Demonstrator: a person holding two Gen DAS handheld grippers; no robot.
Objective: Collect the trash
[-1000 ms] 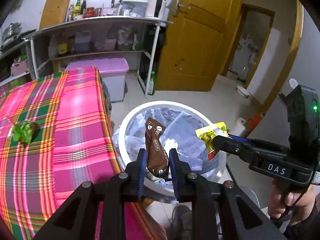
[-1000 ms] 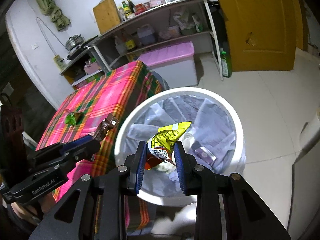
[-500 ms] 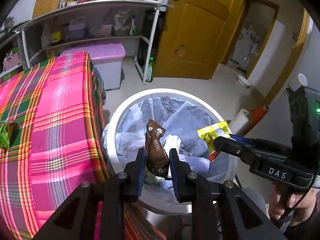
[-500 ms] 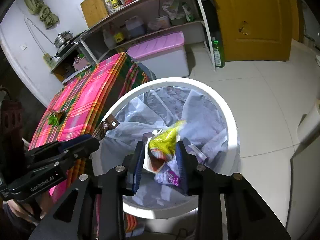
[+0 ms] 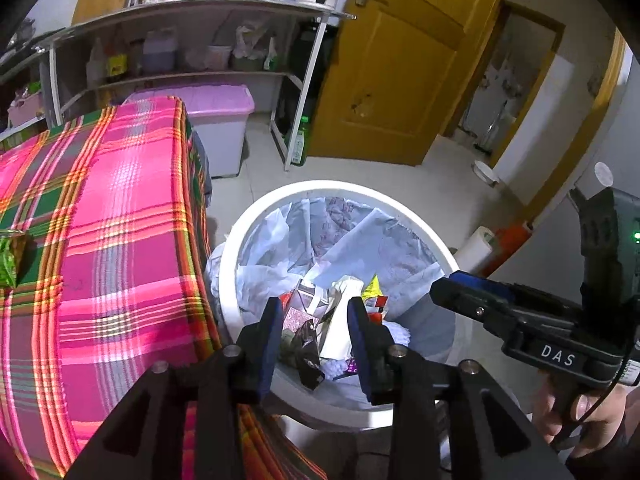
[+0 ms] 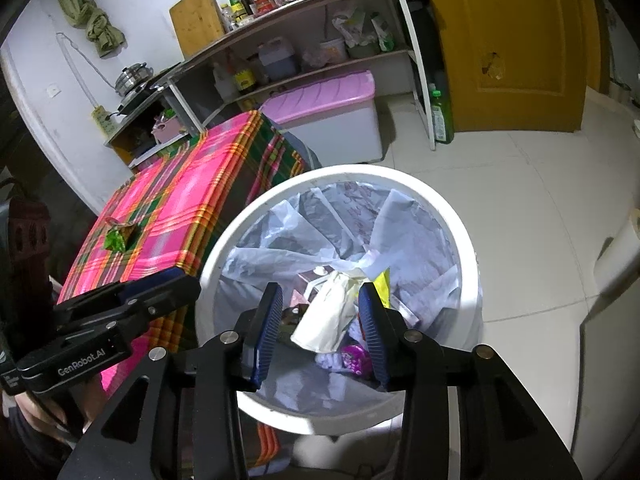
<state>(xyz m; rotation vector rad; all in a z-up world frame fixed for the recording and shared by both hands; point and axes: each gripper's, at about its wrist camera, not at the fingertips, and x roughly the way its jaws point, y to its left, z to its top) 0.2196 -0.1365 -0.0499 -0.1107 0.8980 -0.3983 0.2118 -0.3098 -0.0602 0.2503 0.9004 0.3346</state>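
Note:
A white bin with a pale plastic liner stands on the floor beside the table with the pink plaid cloth. My left gripper hangs over the bin, its jaws opening, with nothing pressed between the pads. The brown wrapper lies below among the trash, and the yellow wrapper is there too. My right gripper is also over the bin, its jaws opening and empty, above a crumpled white bag and the yellow wrapper. A green wrapper lies on the cloth.
A pink-lidded storage box and metal shelves full of bottles stand behind the table. A green bottle sits by the shelf leg near the yellow door. A paper roll lies right of the bin.
Both grippers have opened. The brown wrapper left the left gripper and the yellow wrapper left the right gripper; both now lie in the bin. The left gripper moved further over the bin.

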